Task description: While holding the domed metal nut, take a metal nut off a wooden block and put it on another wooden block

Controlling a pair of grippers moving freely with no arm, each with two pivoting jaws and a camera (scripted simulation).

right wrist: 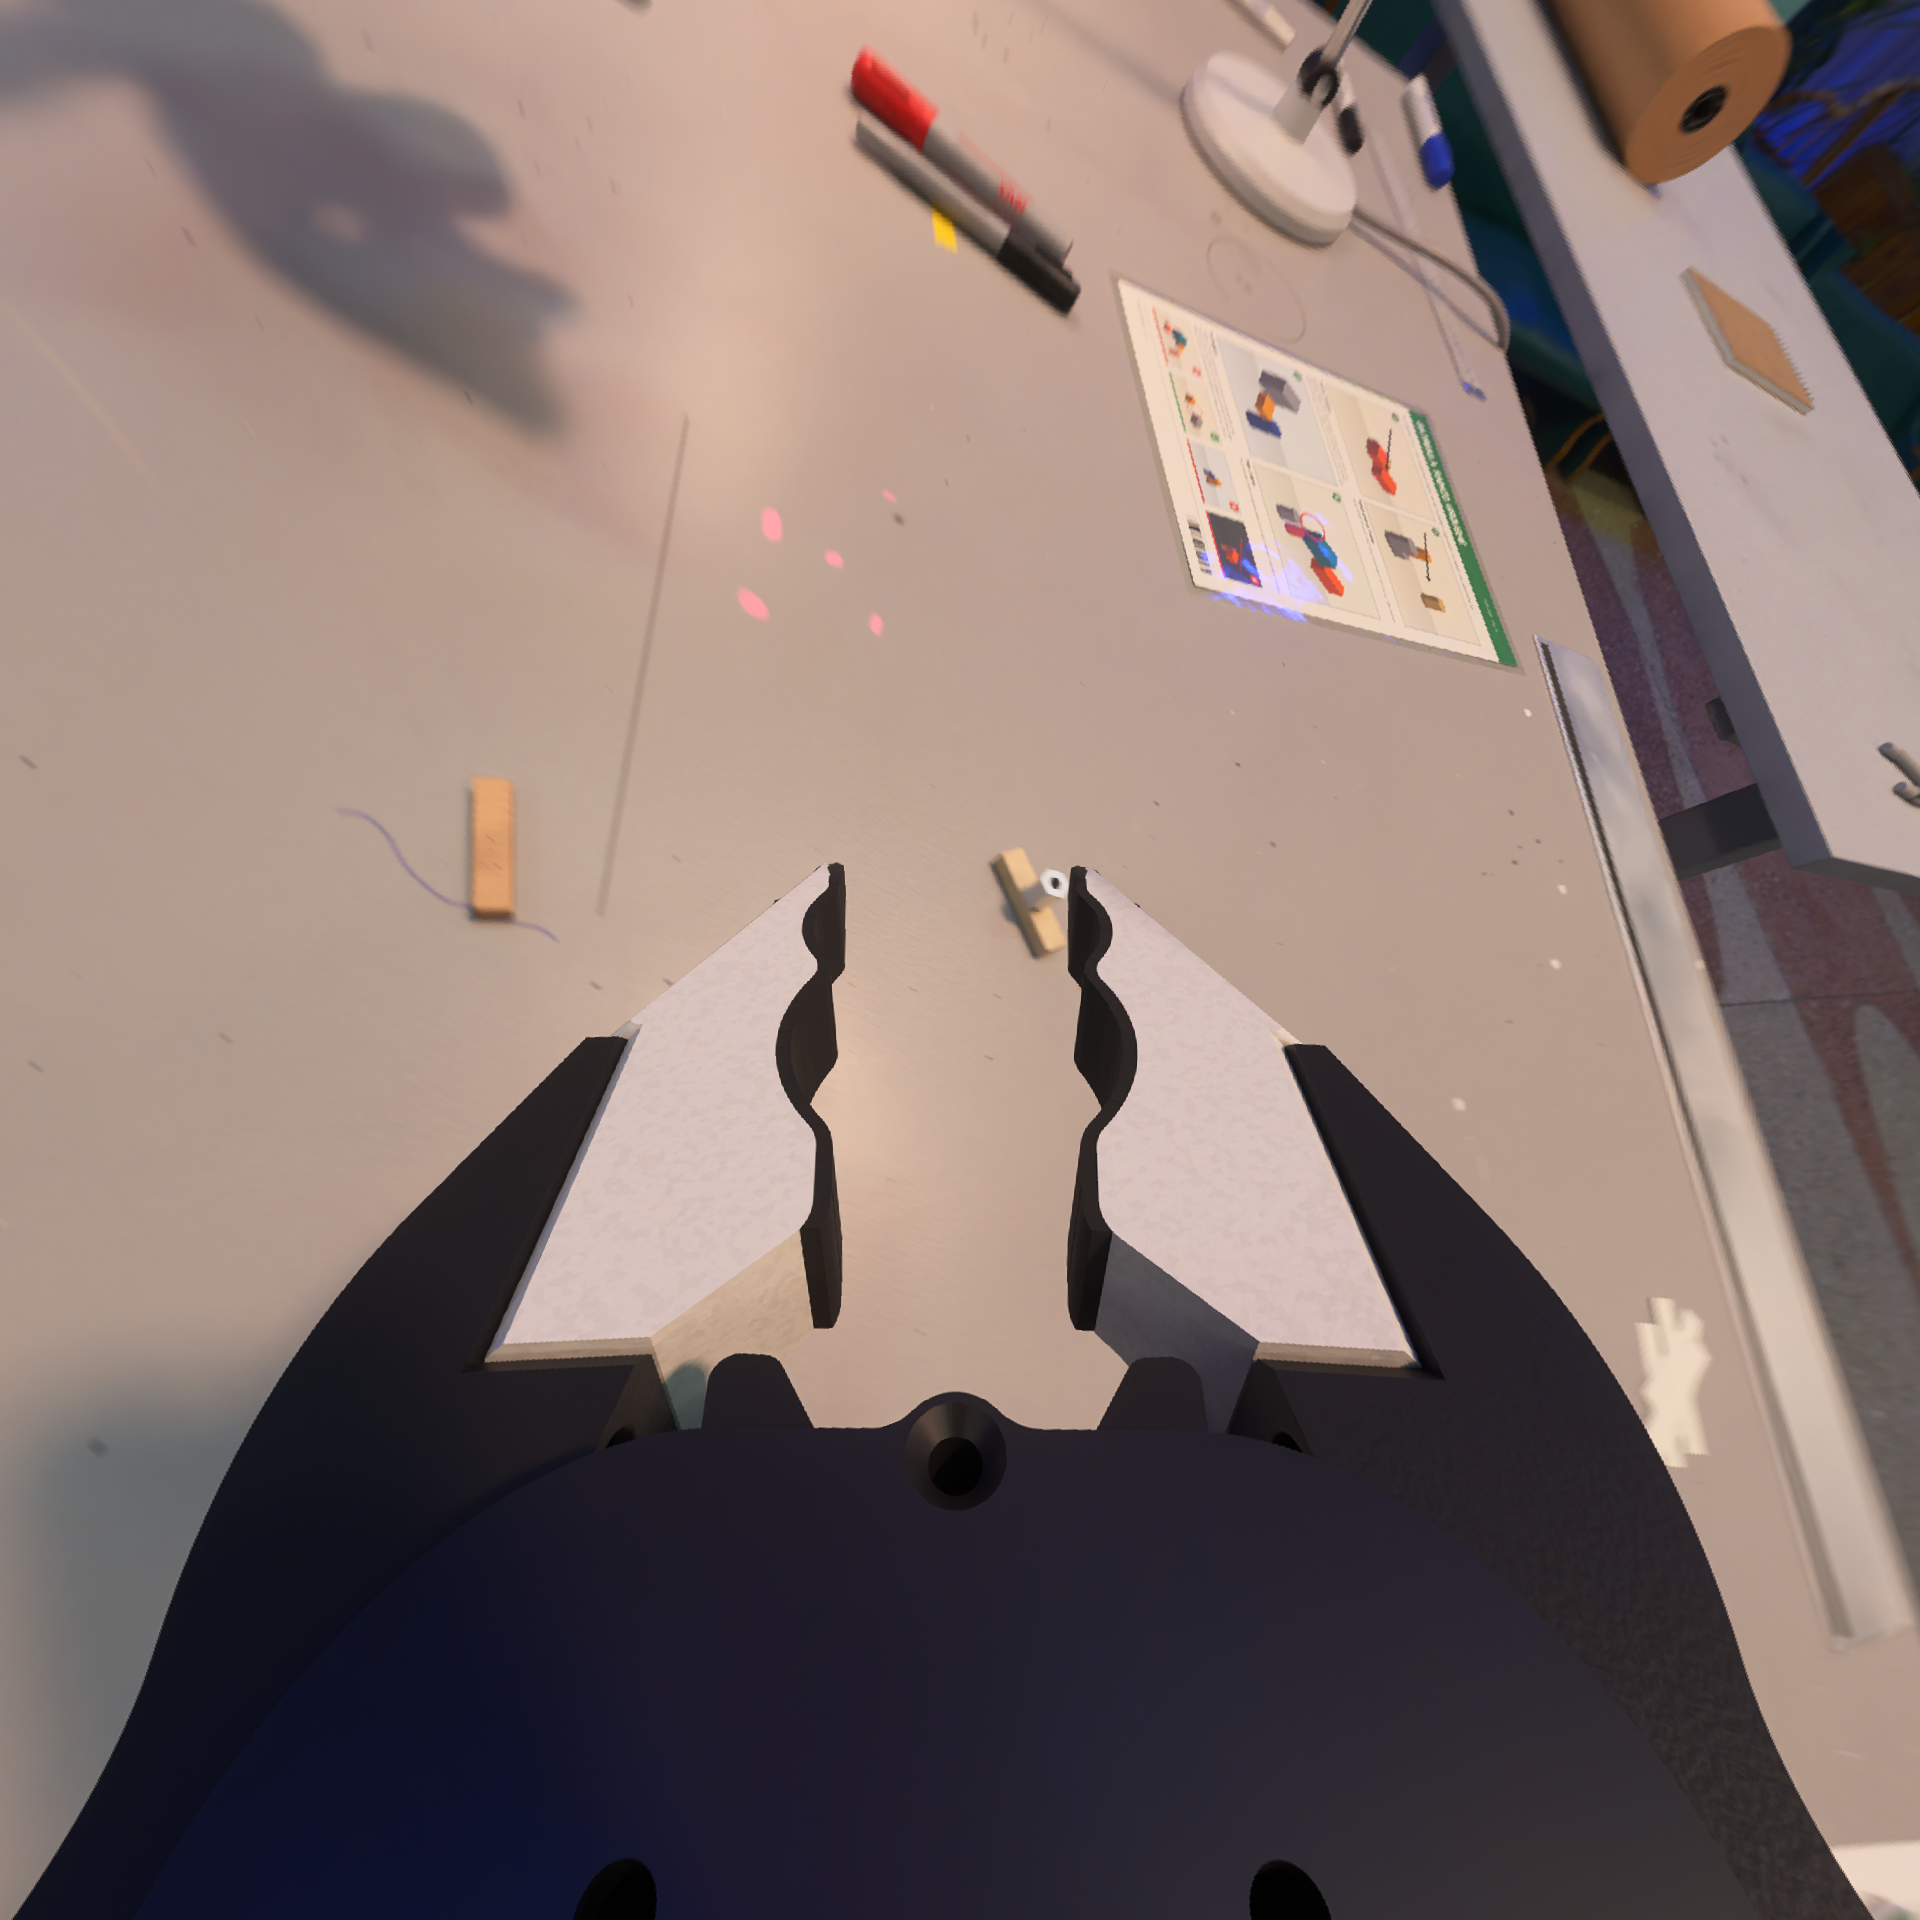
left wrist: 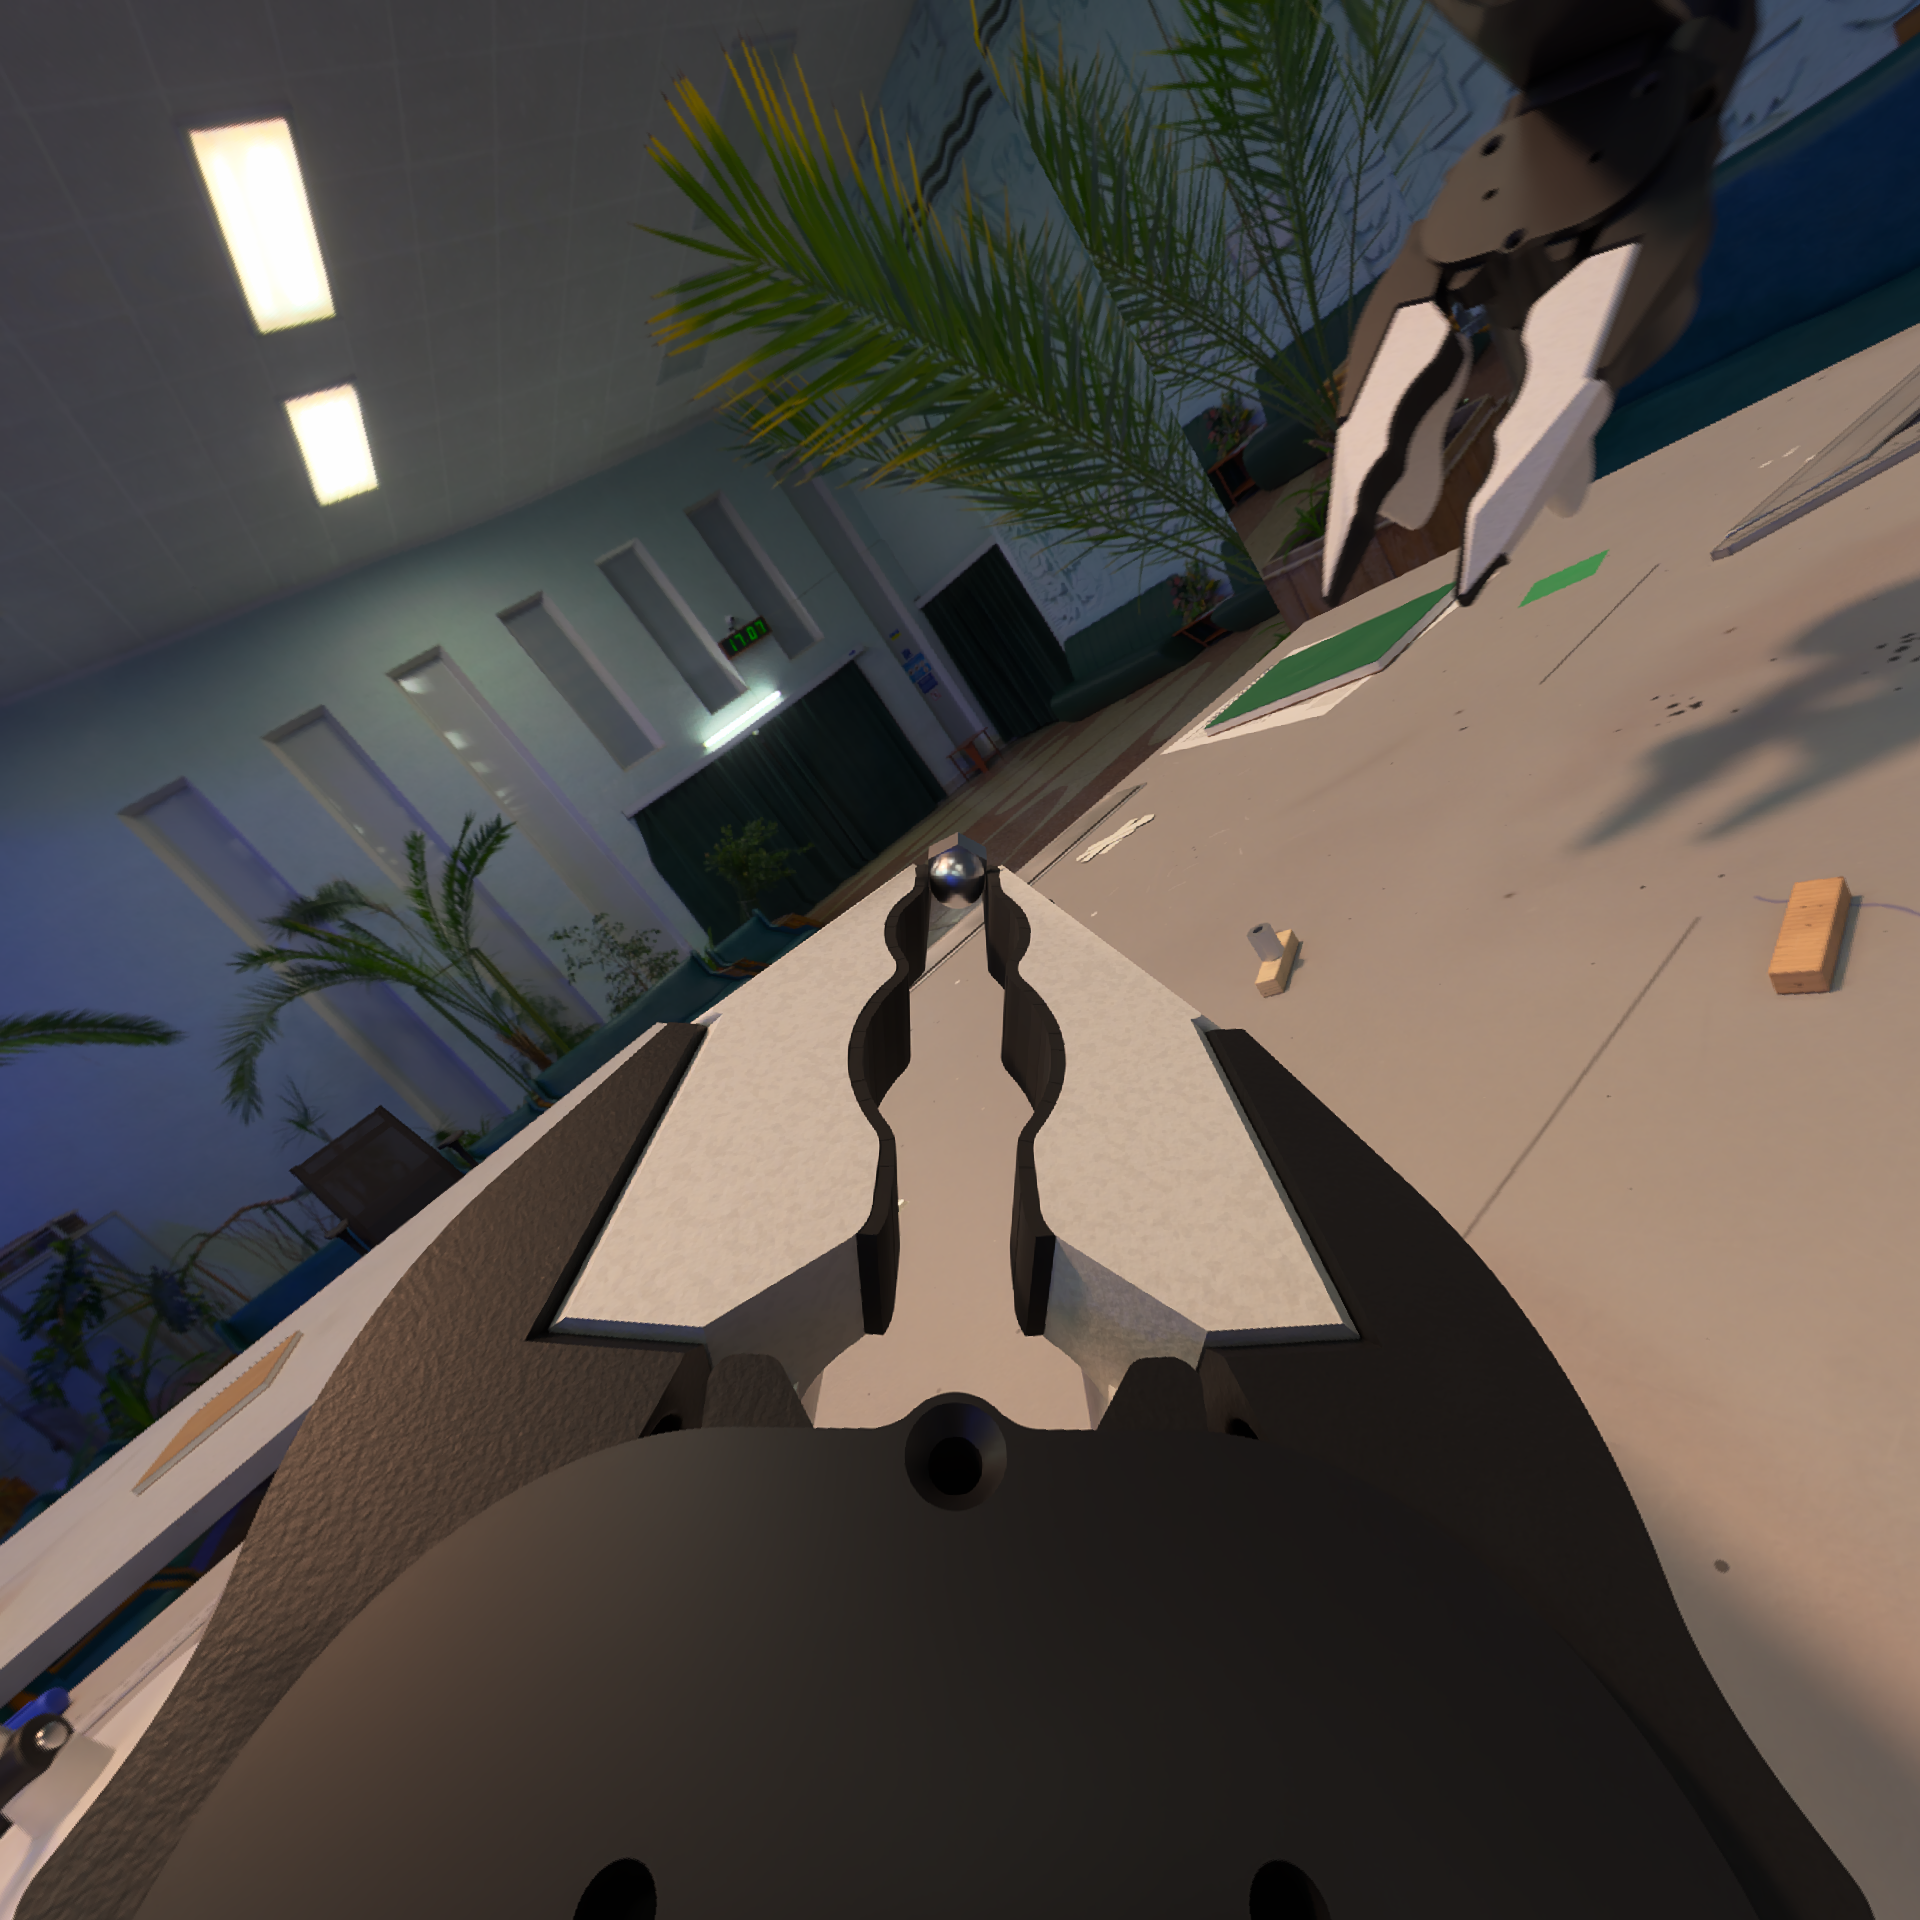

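Your left gripper (left wrist: 956, 883) pinches the domed metal nut (left wrist: 956, 876) at its very fingertips, so keep that squeeze steady. Your right gripper (right wrist: 956, 883) hangs empty above the table (right wrist: 312, 1143), jaws spread wide. The metal nut (right wrist: 1047, 886) stands on the small wooden block (right wrist: 1029, 904), well apart from the other wooden block (right wrist: 491, 847). It looks tiny, hard and slick; take it across its flat sides.

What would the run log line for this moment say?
left gripper: shut on domed nut | right gripper: open, above table | metal nut: on small block | large block: bare
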